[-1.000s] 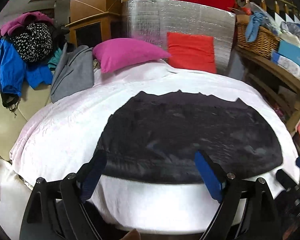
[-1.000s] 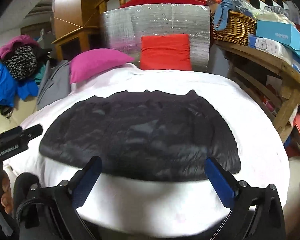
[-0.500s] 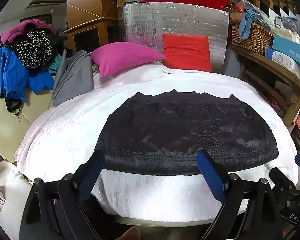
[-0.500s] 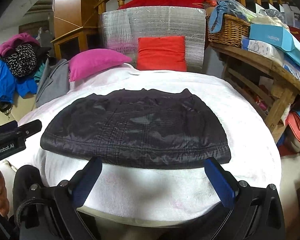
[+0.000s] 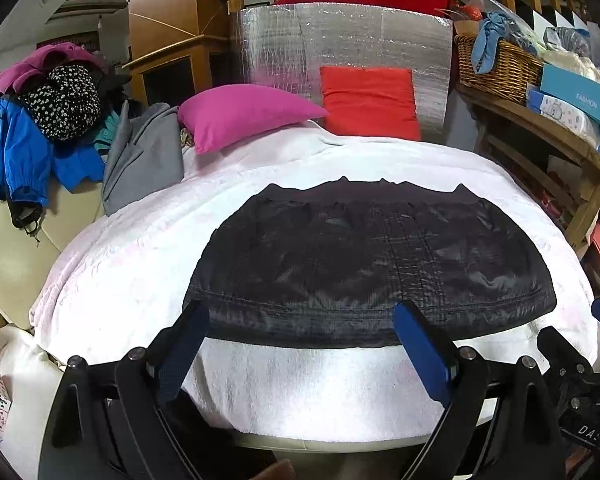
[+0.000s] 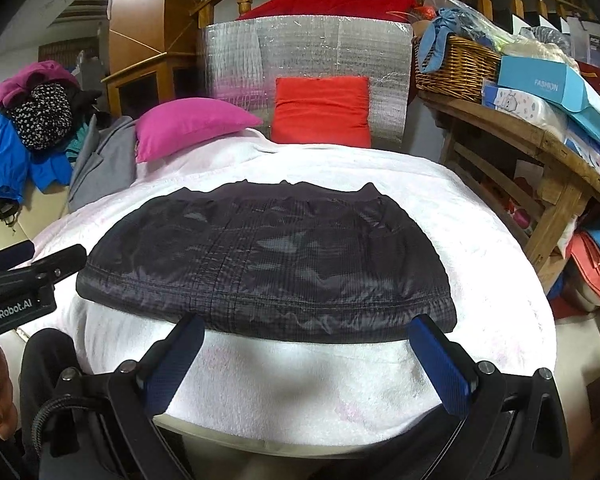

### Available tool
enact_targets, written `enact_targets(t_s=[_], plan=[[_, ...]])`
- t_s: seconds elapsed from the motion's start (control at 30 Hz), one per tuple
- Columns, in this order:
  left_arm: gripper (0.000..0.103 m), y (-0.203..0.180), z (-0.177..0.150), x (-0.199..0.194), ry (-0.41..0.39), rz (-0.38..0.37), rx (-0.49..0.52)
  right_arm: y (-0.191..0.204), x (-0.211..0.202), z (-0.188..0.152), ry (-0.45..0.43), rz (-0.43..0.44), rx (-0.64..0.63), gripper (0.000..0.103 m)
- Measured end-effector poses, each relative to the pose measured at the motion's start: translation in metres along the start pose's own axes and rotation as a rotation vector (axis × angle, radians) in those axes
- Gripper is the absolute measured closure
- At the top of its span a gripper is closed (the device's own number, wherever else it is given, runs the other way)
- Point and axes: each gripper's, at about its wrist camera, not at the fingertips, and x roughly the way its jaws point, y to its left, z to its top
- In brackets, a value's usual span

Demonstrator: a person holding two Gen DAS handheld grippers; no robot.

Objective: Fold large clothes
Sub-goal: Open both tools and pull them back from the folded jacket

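Both claws gape over white blanket (image 5: 132,280); cluttered room.

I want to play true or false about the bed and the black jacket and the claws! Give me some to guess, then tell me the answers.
1. The black jacket lies spread flat on the white blanket. True.
2. The left claw is squeezing the jacket. False: it is open, holding nothing.
3. A pink pillow sits beside a red cushion at the far end. True.
4. The right claw is shut. False: its fingers are spread wide.
5. The wicker basket sits on the bed. False: it is on the wooden shelf to the right.
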Motion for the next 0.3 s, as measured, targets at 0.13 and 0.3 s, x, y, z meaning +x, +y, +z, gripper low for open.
enact_targets(t_s=[0.13, 0.3], plan=[[0.009, 0.0021, -0.0001, 0.0014, 0.007, -0.016, -0.016, 0.0004, 0.0002, 0.0007, 0.000, 0.001, -0.005, 0.000], [0.009, -0.0012, -0.0009, 0.0013, 0.003, -0.020, -0.003, 0.0012, 0.0006, 0.0006, 0.001, 0.003, -0.007, 0.000]])
